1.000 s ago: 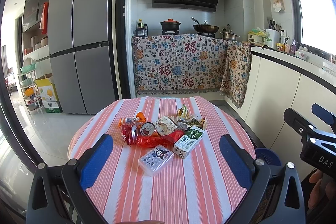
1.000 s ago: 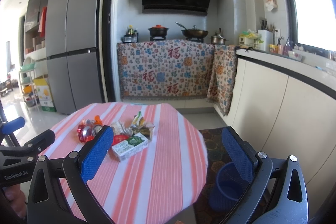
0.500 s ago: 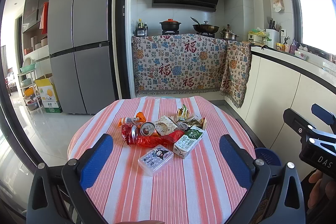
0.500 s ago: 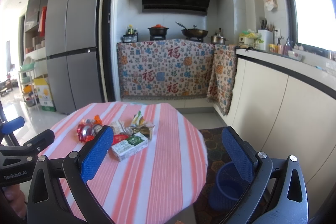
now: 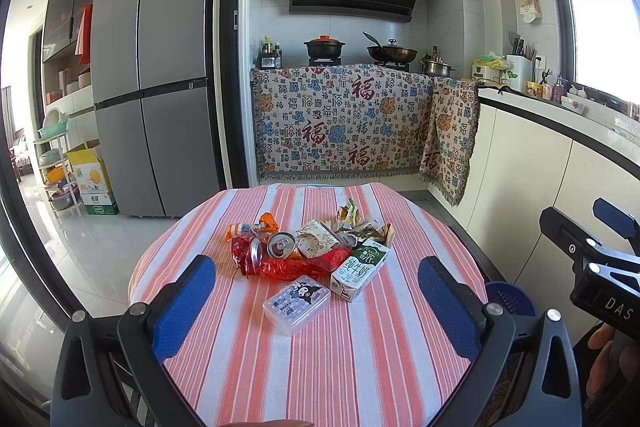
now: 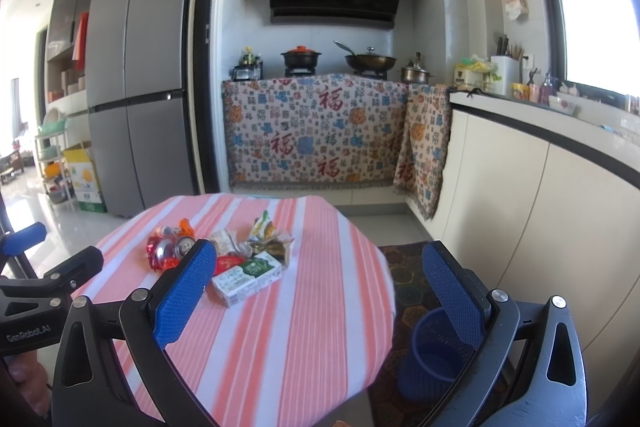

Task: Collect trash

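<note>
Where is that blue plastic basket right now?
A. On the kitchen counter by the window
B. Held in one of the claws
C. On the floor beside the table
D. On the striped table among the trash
C. The blue plastic basket stands on the patterned floor mat next to the striped table, below its edge.

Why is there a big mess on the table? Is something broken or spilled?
Nothing looks spilled. The odd part is a heap of trash in the middle of the striped table: crushed cans, crumpled wrappers, a milk carton lying on its side. The blue bin stands on the floor beside the table.
</note>
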A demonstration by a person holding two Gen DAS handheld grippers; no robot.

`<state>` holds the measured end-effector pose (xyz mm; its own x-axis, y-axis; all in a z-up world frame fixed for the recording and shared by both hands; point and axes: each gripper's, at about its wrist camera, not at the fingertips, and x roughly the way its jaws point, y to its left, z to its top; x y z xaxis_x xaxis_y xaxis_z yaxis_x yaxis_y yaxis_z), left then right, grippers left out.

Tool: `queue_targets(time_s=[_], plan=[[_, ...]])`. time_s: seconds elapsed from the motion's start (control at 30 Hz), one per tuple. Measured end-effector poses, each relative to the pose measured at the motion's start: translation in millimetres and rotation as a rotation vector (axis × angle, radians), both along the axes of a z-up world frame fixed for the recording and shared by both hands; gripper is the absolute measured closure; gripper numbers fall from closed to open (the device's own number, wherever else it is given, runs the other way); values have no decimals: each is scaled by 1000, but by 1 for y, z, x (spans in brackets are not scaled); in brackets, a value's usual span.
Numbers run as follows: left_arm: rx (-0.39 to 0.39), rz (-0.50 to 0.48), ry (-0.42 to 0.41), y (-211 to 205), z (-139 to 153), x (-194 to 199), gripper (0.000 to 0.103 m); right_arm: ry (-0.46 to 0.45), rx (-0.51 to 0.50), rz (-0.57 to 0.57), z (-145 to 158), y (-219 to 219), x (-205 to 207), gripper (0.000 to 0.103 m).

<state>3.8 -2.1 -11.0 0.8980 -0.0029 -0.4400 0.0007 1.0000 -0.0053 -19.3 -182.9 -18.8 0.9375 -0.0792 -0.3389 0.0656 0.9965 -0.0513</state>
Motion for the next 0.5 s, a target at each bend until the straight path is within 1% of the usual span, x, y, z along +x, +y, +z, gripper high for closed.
queue_targets(time_s=[0.5], plan=[[-1,1,0,0,0,0,0,3,0,-1,-2,-1,1,0]])
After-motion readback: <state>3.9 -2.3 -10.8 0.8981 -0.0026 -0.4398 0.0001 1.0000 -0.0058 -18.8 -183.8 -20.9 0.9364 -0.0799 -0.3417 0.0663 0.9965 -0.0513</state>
